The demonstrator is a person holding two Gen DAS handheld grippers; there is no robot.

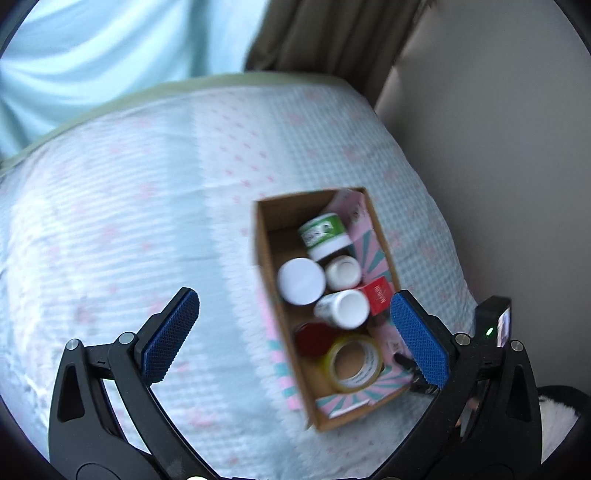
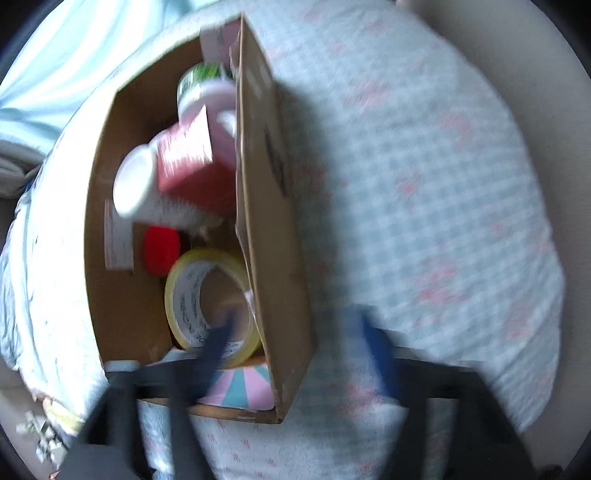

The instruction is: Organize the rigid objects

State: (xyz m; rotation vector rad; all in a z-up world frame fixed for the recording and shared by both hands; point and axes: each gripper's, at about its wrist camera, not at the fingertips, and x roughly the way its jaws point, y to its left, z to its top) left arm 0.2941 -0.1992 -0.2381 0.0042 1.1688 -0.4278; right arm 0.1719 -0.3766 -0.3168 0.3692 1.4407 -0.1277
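Observation:
A cardboard box [image 1: 264,236] lies on a pale checked bedspread. In it are a green-labelled jar [image 1: 322,232], white-capped bottles [image 1: 301,280], a red carton [image 1: 377,295], a red lid [image 1: 312,338] and a roll of yellow tape [image 1: 354,363]. My left gripper [image 1: 295,334] is open and empty above the bed, and its right finger [image 1: 419,339] overlaps the box's near right side. In the right wrist view my right gripper [image 2: 299,343] is open and blurred, astride the box's right wall [image 2: 273,236], with its left finger [image 2: 218,343] over the tape [image 2: 210,299].
The bedspread [image 1: 129,221] stretches wide to the left of the box. A brown curtain [image 1: 332,33] and a beige wall [image 1: 498,147] stand behind the bed. A person in a light blue shirt [image 1: 92,48] is at the far left.

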